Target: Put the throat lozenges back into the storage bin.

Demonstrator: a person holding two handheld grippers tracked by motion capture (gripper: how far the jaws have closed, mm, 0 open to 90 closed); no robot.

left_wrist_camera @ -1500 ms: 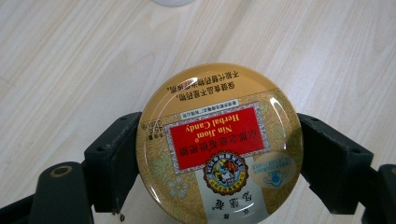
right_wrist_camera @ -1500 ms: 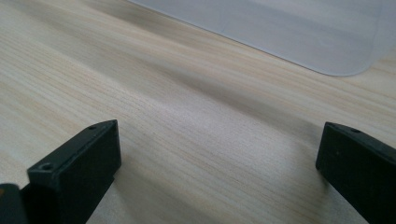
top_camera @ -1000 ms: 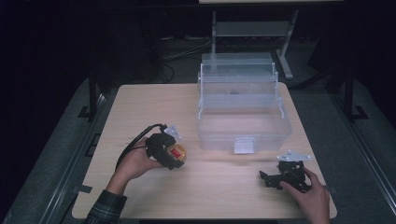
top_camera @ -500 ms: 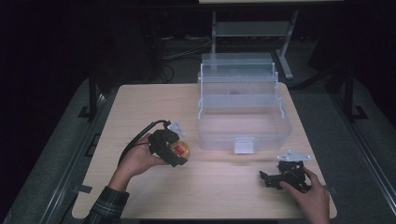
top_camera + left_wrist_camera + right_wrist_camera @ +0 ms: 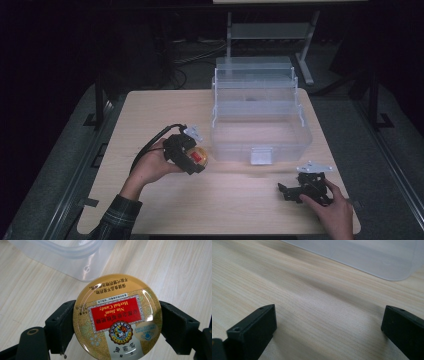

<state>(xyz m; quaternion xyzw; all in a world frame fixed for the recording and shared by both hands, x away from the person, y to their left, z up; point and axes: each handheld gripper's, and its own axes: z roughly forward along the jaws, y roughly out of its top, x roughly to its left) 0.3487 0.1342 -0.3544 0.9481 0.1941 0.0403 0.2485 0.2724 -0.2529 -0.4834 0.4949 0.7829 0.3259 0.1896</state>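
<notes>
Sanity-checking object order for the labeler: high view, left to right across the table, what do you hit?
Left gripper clamped on the round candy tin → clear plastic box → right gripper, jaws apart, resting on the table.

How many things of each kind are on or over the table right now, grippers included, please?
Round candy tin: 1, held in the left gripper
Clear plastic box: 1
Gripper: 2, counting the open right gripper
Total: 4
</notes>
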